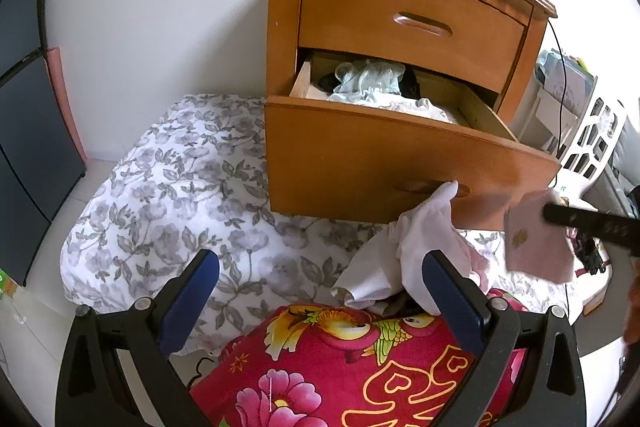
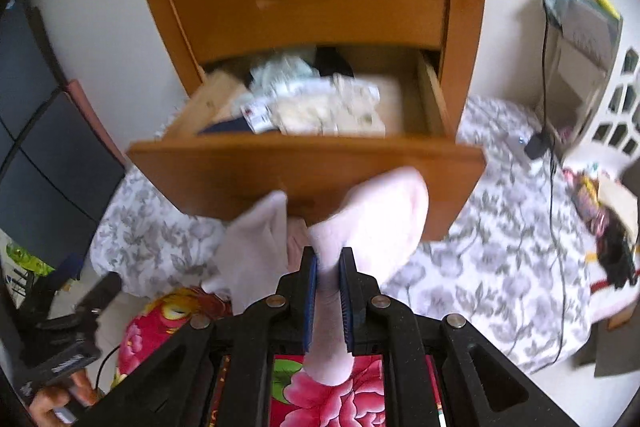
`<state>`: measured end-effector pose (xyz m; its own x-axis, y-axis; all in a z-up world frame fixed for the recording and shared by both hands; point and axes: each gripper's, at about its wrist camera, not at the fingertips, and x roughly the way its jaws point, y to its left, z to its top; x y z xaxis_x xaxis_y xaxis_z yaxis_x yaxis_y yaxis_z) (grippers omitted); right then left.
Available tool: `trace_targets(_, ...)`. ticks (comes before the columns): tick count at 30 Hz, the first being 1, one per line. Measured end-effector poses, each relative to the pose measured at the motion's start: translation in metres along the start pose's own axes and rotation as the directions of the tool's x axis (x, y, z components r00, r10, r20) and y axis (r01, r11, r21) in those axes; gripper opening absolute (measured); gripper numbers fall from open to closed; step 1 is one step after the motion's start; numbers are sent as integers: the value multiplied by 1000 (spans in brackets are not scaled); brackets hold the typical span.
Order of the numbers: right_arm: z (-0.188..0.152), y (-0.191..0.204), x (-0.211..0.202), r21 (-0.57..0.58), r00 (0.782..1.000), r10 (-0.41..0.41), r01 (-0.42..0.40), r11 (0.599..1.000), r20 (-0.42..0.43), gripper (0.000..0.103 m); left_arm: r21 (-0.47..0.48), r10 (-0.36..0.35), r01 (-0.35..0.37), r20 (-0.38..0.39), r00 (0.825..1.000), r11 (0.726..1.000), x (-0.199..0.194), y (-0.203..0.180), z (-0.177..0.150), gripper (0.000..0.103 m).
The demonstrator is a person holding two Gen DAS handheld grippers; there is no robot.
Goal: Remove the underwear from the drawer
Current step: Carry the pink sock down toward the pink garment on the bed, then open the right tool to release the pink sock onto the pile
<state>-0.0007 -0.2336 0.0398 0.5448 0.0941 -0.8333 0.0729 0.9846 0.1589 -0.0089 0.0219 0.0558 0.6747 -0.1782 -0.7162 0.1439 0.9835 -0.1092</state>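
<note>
Right wrist view: your right gripper (image 2: 328,263) pinches a pale pink cotton underwear piece (image 2: 372,215) clear of the open lower wooden drawer (image 2: 304,163), presumably for dropping onto the white pile (image 1: 420,239), while your left gripper (image 1: 320,279) waits spread, empty.

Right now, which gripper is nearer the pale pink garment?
Right. The right gripper is clamped on the pale pink garment; the left gripper is open beside it, over the red floral cushion.

I see a plain white wall (image 1: 160,7) behind a wooden nightstand (image 1: 288,27), pale floor tiles (image 1: 36,319) below, a grey-leaf bedsheet (image 1: 180,179) spread out, and a dark cabinet (image 1: 24,131) at the left edge.
</note>
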Motion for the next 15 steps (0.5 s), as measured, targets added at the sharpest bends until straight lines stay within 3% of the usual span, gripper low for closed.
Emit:
trace_targets(11, -4, 27, 52, 52, 991, 115, -111, 992, -69, 12, -1, -1, 1, -16, 1000, 1000, 6, 2, -4, 101)
trace_targets(15, -6, 38, 69, 50, 988, 123, -119, 992, -92, 12, -5, -2, 2, -30, 1000, 1000, 11, 4, -5, 101)
